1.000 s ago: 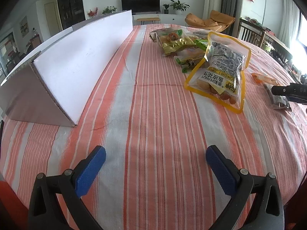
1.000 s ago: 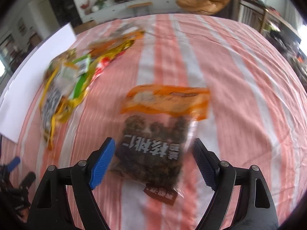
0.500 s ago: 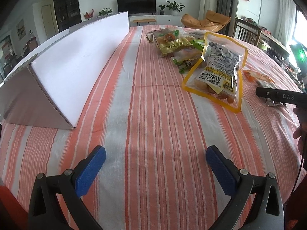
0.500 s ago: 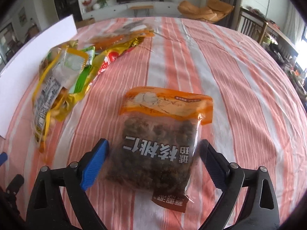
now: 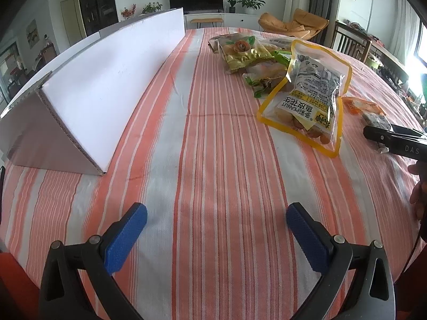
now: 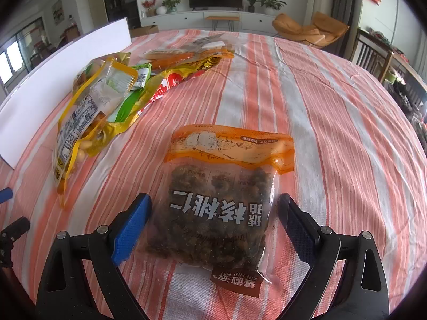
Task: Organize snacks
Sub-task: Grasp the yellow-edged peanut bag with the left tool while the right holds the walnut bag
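An orange-topped bag of dark walnut snack point(image 6: 221, 200) lies flat on the striped tablecloth. My right gripper point(image 6: 213, 221) is open, its blue pads on either side of the bag's lower half, not pressing it. The bag also shows in the left wrist view point(image 5: 365, 108), partly hidden behind the right gripper's black body point(image 5: 395, 141). A yellow-edged peanut bag point(image 5: 309, 98) lies in the middle right, also in the right wrist view point(image 6: 80, 122). A pile of snack packets point(image 5: 248, 53) lies beyond it. My left gripper point(image 5: 216, 229) is open and empty above bare cloth.
A long white cardboard box point(image 5: 101, 88) lies on its side along the table's left. The round table point(image 5: 208, 146) has an orange-and-white striped cloth. Chairs point(image 5: 349, 42) stand at the far right. More packets point(image 6: 186, 56) lie at the back in the right wrist view.
My right gripper has moved forward and lower over the walnut bag, so the pads now flank its lower half. The left gripper has barely moved.
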Available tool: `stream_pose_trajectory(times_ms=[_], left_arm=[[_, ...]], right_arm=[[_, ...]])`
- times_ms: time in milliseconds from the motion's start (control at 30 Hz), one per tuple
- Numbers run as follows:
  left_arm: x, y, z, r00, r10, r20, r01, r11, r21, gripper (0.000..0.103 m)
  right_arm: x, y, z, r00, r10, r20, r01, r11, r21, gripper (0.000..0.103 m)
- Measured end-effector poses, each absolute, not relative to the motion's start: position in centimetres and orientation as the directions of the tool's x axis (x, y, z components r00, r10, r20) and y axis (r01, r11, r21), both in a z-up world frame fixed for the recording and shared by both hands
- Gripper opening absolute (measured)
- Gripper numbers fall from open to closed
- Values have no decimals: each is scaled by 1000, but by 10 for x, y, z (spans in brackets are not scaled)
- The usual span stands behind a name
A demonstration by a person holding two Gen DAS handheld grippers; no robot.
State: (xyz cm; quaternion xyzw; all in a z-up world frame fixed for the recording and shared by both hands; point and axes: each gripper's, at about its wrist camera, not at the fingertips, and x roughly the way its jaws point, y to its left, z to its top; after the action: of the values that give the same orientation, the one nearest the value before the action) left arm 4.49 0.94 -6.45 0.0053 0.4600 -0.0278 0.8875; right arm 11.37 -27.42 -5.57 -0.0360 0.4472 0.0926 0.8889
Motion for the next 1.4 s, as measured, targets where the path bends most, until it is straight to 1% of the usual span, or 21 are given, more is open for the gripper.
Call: stream_pose_trajectory(times_ms=[300,633,700,833,1000,1067,1233,1333,1367,1400], left_arm=[[49,8,-66,572,-55,-818,71,997,-17,103],[52,-3,-63,543,-123,-831,183,983,-25,103],[58,-7,-56,535,-148,-832,212,976,-38,103],[81,-16,-21,557,-229,-798,296,953,-67,103],[109,-42,2,590,-233,-773,398,917,27,103],[121,-52,-1,577,-239,-781,433,900,45,103],[154,-87,-26,495,-254,-831,504,863,37,103],[163,-101,-39,495,-209,-843,492,868,74,102],[163,-100,-41,505,-205,-838,478,875,74,99],[161,-95,-41,498,-239,-833,468,883,26,83]], right_arm=[[114,-274,-56,583,133,-801,-197,980,19,96],[114,-274,-56,583,133,-801,-197,980,19,96],[114,-274,-56,584,133,-801,-197,980,19,96],[113,-275,-56,584,133,-801,-197,980,19,97],[113,-274,-56,584,133,-801,-197,980,19,97],[113,-274,-56,584,133,-801,-197,980,19,97],[113,-274,-56,584,134,-801,-197,980,20,97],[113,-274,-56,584,134,-800,-197,980,20,97],[113,-274,-56,584,134,-800,-197,980,20,97],[113,-274,-56,584,134,-800,-197,980,20,97]])
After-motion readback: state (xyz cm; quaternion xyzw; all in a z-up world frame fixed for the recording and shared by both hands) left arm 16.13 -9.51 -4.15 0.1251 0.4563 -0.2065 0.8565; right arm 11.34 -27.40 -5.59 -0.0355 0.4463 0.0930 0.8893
